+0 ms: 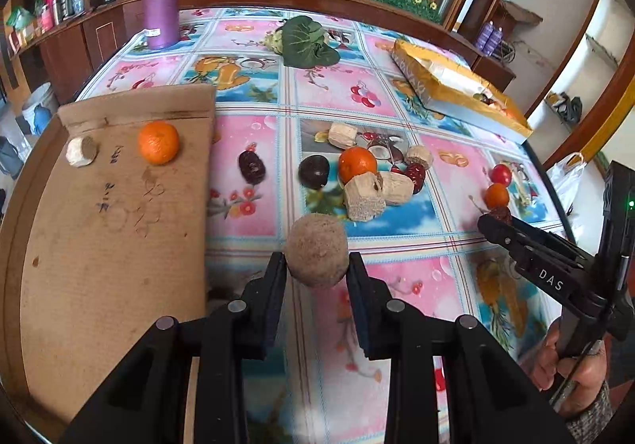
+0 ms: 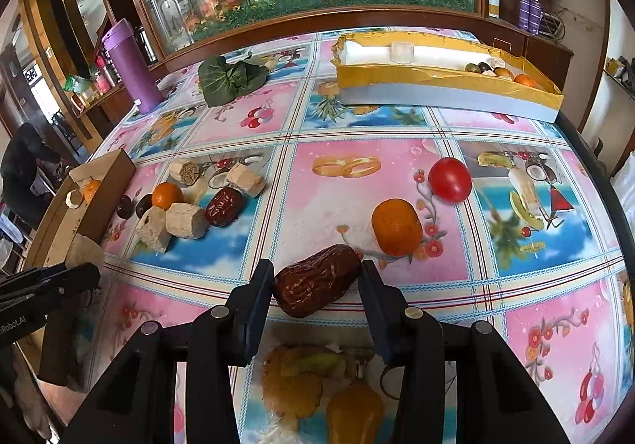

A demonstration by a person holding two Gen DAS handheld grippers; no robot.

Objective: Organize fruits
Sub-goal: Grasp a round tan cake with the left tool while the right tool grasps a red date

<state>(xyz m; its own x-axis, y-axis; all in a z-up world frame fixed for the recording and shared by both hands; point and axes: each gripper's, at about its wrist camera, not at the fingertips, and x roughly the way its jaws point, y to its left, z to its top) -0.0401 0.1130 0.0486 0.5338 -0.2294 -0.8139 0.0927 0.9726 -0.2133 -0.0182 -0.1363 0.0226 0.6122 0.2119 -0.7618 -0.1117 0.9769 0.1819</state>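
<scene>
Left wrist view first: the left gripper (image 1: pixel 317 265) has its pads clamped on a round brownish fruit (image 1: pixel 316 250), rough-skinned, can't tell which kind. It looks lifted just off the tablecloth (image 1: pixel 254 102), probably bound for the flat cardboard lid (image 1: pixel 119 205) on the left, where a mandarin (image 1: pixel 158 142) and a pale cut chunk (image 1: pixel 81 151) already sit. My guess is that's the sorting spot. The way over there looks clear, only a dark date (image 1: pixel 252 166) sits near the cardboard's edge. The main pile is further back in the middle: an orange (image 1: pixel 357 164), dark plum-like fruit (image 1: pixel 313 171) and beige chunks (image 1: pixel 363 195).

Right wrist view: the right gripper (image 2: pixel 317 285) is around a wrinkled red date (image 2: pixel 317 285) lying on the cloth. Left pad touches it, right pad sits at its tip, so I'd call it closing rather than a firm hold. A mandarin (image 2: pixel 397 227) sits just beside it and a tomato (image 2: pixel 449 179) beyond, so a sloppy lift could nudge them. The yellow box (image 2: pixel 448 86) at the far edge already holds a few fruits, with open cloth in between.
</scene>
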